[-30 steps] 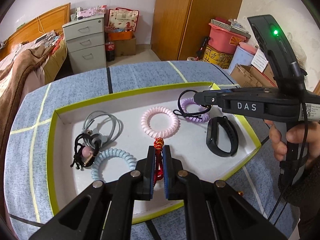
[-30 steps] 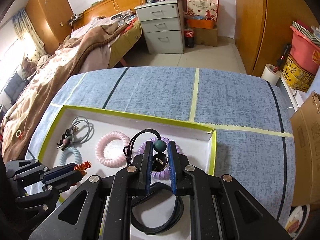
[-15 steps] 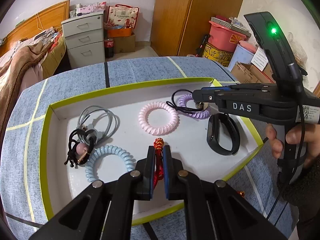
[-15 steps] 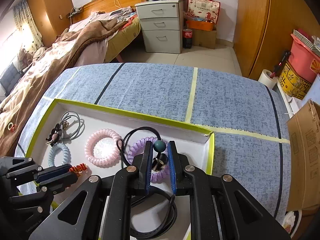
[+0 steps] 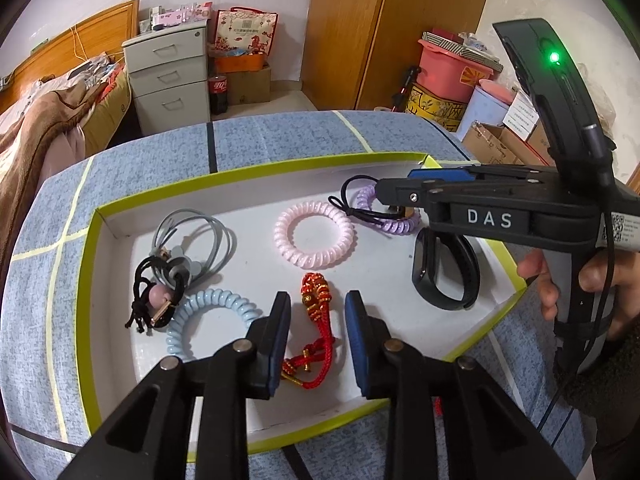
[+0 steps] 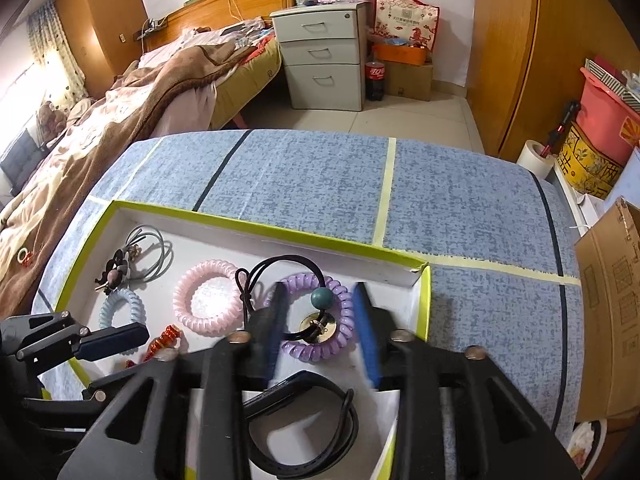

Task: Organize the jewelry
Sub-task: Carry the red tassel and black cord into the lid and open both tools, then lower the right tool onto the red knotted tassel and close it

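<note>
A white tray with a yellow-green rim (image 5: pixel 256 178) sits on the blue cloth. My left gripper (image 5: pixel 317 300) hangs over the tray's near side, its jaws opening. The red corded bracelet (image 5: pixel 320 320) lies loose on the tray floor between them, touching neither pad. My right gripper (image 6: pixel 320 292) is over the tray's right end, its jaws also opening and blurred. Between them a black hair tie with a teal bead (image 6: pixel 322 299) and a gold disc rests on the purple coil tie (image 6: pixel 344 320), free of the pads.
Also in the tray lie a pink coil tie (image 5: pixel 314 236), a light blue coil tie (image 5: pixel 212 312), a grey elastic loop (image 5: pixel 192 236), a black tie with a pink bead (image 5: pixel 158 296) and a black wristband (image 5: pixel 444 276). A person's hand (image 5: pixel 600 276) holds the right gripper's handle.
Both pairs of jaws have spread apart. The red bracelet left the left gripper's pads and now lies in the tray. The bead hair tie came free of the right gripper's pads.
</note>
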Available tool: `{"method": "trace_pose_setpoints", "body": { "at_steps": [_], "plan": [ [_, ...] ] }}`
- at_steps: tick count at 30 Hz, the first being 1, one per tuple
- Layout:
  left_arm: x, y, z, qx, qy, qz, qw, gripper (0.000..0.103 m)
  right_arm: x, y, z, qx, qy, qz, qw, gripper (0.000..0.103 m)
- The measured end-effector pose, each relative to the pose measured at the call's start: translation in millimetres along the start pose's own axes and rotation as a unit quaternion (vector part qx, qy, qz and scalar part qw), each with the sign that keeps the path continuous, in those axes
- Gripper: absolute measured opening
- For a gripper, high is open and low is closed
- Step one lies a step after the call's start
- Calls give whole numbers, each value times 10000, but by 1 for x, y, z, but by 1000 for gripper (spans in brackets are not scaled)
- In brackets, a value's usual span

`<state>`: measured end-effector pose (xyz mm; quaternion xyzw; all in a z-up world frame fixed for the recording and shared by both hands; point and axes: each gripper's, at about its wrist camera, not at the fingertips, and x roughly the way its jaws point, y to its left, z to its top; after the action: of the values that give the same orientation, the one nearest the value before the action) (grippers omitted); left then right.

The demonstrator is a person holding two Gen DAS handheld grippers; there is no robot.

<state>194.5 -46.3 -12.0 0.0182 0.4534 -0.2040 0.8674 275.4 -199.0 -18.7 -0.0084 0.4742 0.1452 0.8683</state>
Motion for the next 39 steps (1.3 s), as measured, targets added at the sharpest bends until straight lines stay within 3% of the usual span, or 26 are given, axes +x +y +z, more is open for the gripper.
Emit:
{"method": "trace_pose_setpoints", "body": {
  "at_steps": [3, 14, 29, 39],
  "plan": [
    [0, 0, 0, -8, -4, 30, 10000, 39, -2, -1, -1, 26, -14, 53, 10000, 42],
    [-6, -4, -2, -26, -51, 100, 9999, 49, -12, 1, -4, 130, -120, 100, 9998, 43],
    [-36, -1, -11, -192, -252, 367, 9988, 53, -44, 4, -14, 327, -478, 196, 9981, 44],
    [-81, 8, -38, -417, -675, 525, 9955, 54, -87, 17, -53, 308, -834, 389, 9953, 44]
  ]
}}
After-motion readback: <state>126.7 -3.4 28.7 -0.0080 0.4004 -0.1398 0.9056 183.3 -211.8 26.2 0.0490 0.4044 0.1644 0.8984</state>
